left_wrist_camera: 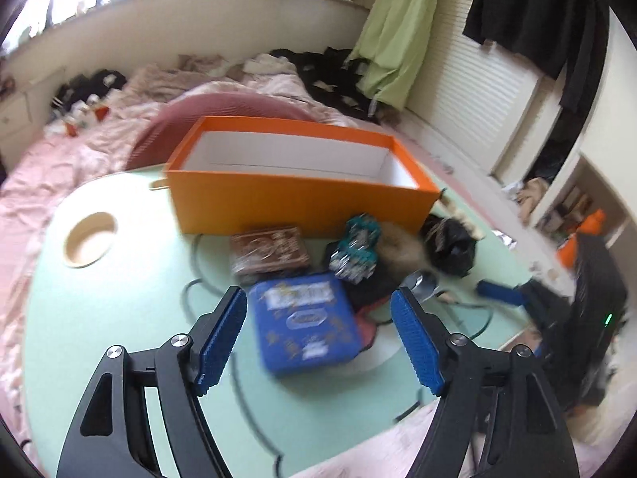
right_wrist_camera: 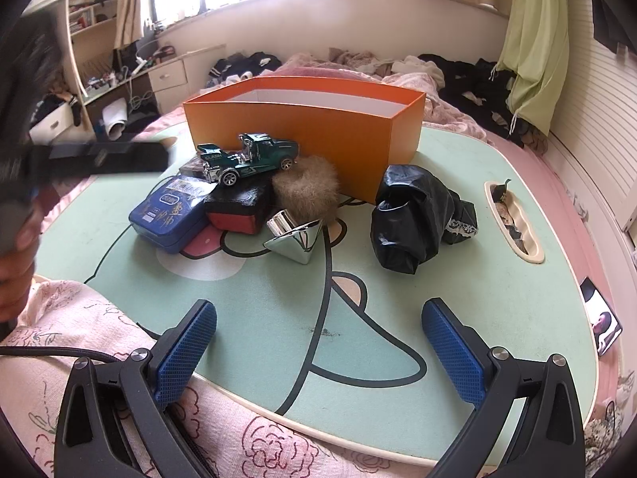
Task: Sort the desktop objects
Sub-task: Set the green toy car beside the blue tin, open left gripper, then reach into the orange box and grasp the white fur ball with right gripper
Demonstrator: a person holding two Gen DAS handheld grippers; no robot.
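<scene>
**Left claw lining up on the blue tin, orange box waiting behind it**

So the left claw [left_wrist_camera: 318,338] sits with its blue pads wide apart and nothing clamped, and the blue tin [left_wrist_camera: 306,322] shows right between them in the left wrist view. That view is blurry, so I can't tell whether the pads hang above the tin or level with it. The right claw [right_wrist_camera: 318,342] is spread too, holding nothing, low over the near edge of the table [right_wrist_camera: 254,310], well back from the orange box [right_wrist_camera: 310,127].

Everything piles up just in front of that box: the green toy truck [right_wrist_camera: 247,159] perches on the clutter, a black-and-red box [right_wrist_camera: 239,207] touches the tin's side, and a furry brown puff [right_wrist_camera: 306,191] leans on the box front. A chrome cone [right_wrist_camera: 294,239] and a black plastic bag [right_wrist_camera: 410,219] are a bit nearer to us than the box.

My take: square the pads to the tin's long sides, come down straight and grab low. The tin looks slick, and a sloppy approach could nudge the black-and-red box and tip the truck off.
</scene>
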